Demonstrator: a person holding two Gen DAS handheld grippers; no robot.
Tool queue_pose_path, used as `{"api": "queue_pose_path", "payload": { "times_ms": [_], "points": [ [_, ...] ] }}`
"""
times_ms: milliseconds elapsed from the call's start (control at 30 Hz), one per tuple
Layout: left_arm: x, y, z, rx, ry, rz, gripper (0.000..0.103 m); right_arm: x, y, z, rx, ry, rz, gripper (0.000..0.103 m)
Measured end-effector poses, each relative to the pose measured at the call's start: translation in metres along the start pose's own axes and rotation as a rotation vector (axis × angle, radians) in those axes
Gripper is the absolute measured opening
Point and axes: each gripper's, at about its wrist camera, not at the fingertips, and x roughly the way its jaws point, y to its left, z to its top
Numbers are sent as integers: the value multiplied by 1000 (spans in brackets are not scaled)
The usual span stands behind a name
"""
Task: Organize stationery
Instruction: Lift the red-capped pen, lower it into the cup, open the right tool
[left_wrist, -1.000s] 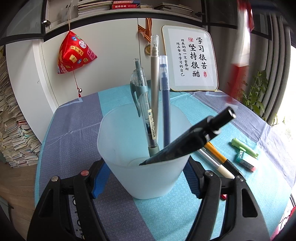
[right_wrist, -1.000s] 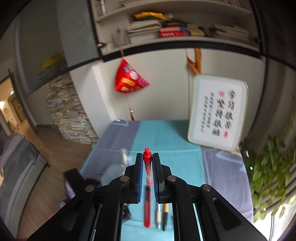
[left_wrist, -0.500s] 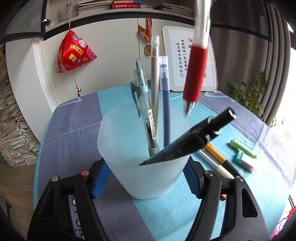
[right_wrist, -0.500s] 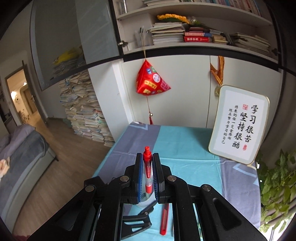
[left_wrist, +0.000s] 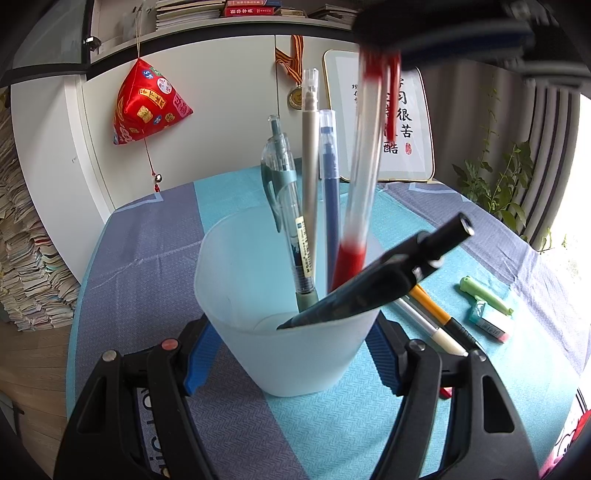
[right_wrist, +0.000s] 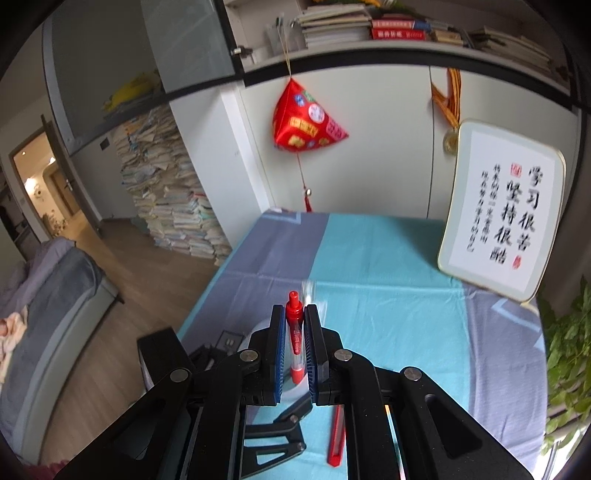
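Note:
My left gripper (left_wrist: 291, 350) is shut on a frosted white cup (left_wrist: 284, 332) standing on the tablecloth. Several pens stand in it: a teal one (left_wrist: 286, 221), a grey one (left_wrist: 309, 162), a blue one (left_wrist: 329, 177) and a black one (left_wrist: 384, 280) leaning right. My right gripper (right_wrist: 294, 332) is shut on a red pen (right_wrist: 294, 332) and holds it upright over the cup. In the left wrist view the red pen (left_wrist: 364, 177) is blurred and its tip is inside the cup.
On the cloth right of the cup lie an orange pen (left_wrist: 436, 310), a white pen (left_wrist: 432, 328), a green highlighter (left_wrist: 484, 295) and an eraser (left_wrist: 491, 323). A red pen (right_wrist: 338, 435) lies below my right gripper. A framed calligraphy board (right_wrist: 502, 210) stands at the back.
My right gripper has come down with the red pen; its tip has gone from above the cup's rim into the cup. The left gripper and cup have not moved.

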Motion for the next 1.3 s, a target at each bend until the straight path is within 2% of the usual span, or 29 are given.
{"api": "queue_pose_path", "payload": {
  "times_ms": [233, 467, 700, 733, 767, 1200, 1300],
  "points": [
    [-1, 0, 0, 7, 15, 16, 72, 17, -9, -15, 43, 63, 16, 11],
    [-18, 3, -5, 0, -12, 37, 77, 17, -10, -19, 60, 71, 28, 11],
    [-25, 8, -8, -30, -85, -2, 75, 20, -12, -22, 76, 84, 42, 11],
    [-22, 10, -9, -38, -81, -11, 69, 22, -13, -23, 82, 87, 46, 11],
    [-20, 12, -8, -51, -68, -42, 68, 23, -14, -24, 88, 91, 47, 11],
    [-22, 10, -5, -41, -72, -37, 68, 25, -16, -28, 112, 102, 47, 11],
    [-22, 10, -6, -38, -72, -34, 68, 19, -20, -29, 136, 88, 72, 11]
  ]
}}
